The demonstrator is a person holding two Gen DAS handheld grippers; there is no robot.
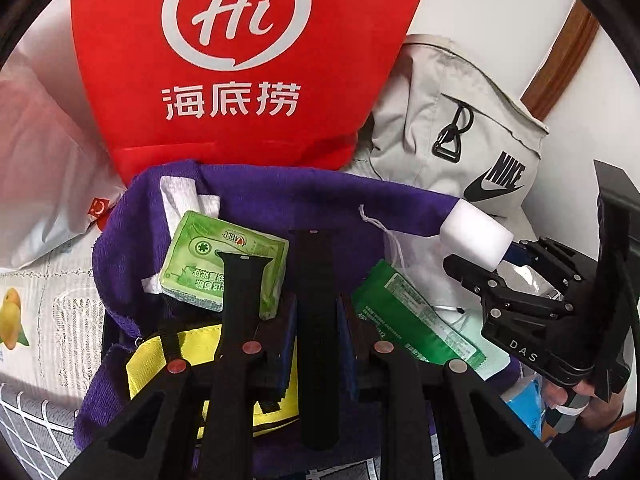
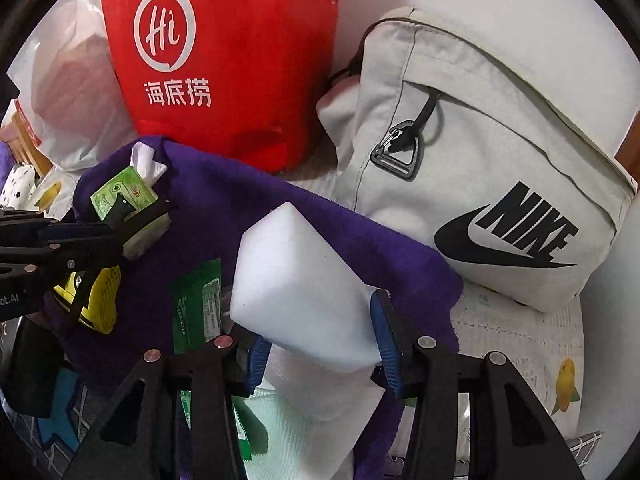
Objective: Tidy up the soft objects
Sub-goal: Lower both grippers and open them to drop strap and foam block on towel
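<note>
A purple towel (image 1: 260, 192) (image 2: 224, 200) lies spread out with a green tissue pack (image 1: 224, 260) (image 2: 116, 196), a green sachet (image 1: 412, 320) (image 2: 200, 300) and a yellow mesh pouch (image 1: 200, 340) (image 2: 100, 296) on it. My left gripper (image 1: 318, 312) (image 2: 160, 208) hangs over the towel, shut on a black watch strap (image 1: 316, 360); a second black strap piece (image 1: 240, 288) lies across the tissue pack. My right gripper (image 2: 320, 344) (image 1: 492, 256) is shut on a white foam block (image 2: 304, 292) (image 1: 476, 232) above the towel's right edge.
A red shopping bag (image 1: 240, 60) (image 2: 224, 60) stands behind the towel. A grey Nike bag (image 1: 460, 132) (image 2: 480, 160) leans to its right and a white plastic bag (image 1: 40, 140) lies at the left. A printed cloth with fruit pictures (image 2: 520, 340) covers the surface.
</note>
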